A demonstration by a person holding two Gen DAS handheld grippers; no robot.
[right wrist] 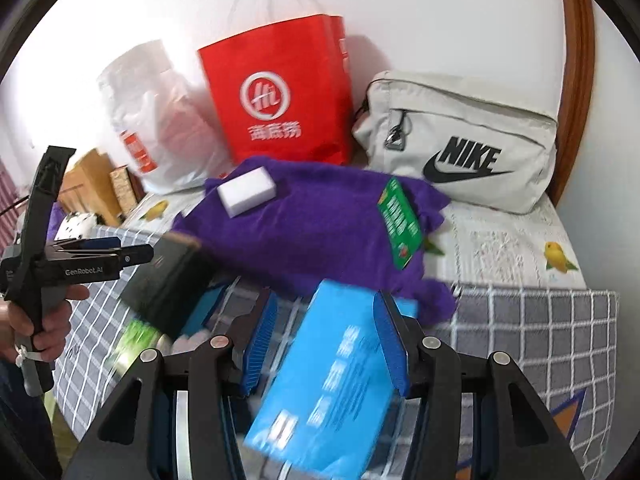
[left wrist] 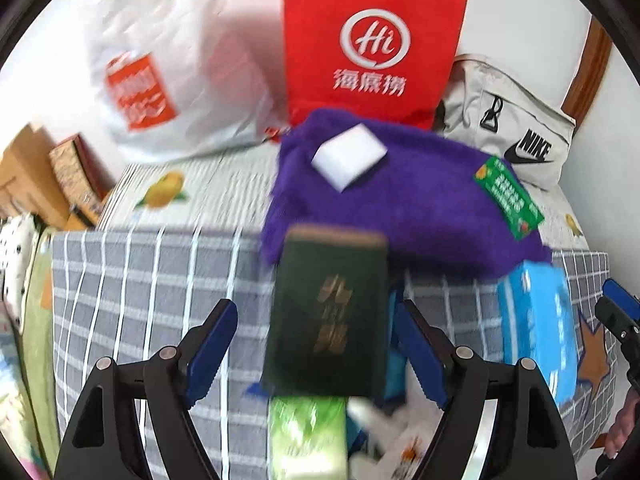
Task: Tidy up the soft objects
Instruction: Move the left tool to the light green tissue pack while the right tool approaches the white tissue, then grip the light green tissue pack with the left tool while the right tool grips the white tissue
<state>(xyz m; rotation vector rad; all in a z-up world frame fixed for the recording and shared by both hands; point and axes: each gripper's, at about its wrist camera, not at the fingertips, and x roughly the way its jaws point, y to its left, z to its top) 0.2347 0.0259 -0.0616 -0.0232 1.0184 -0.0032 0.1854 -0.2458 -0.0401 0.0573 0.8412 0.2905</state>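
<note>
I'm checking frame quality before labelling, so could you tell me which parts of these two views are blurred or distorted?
Left wrist view: the dark green sponge and white plastic bag are motion-smeared; the red bag reads sharper. Right wrist view: the blue pack is smeared; the Nike pouch stays crisp. Both bend with fisheye curvature.

Left wrist view: sits behind its own fingers, tilted down across the bed (left wrist: 152, 280), facing the wall; close above the clutter. Right wrist view: same heading, set further right, equally close. Shared ground: red bag (left wrist: 372, 48) (right wrist: 276, 100), purple towel (left wrist: 408, 204) (right wrist: 304, 232), Nike pouch (left wrist: 516, 140) (right wrist: 460, 140). Each catches the other gripper at its frame edge.
</note>
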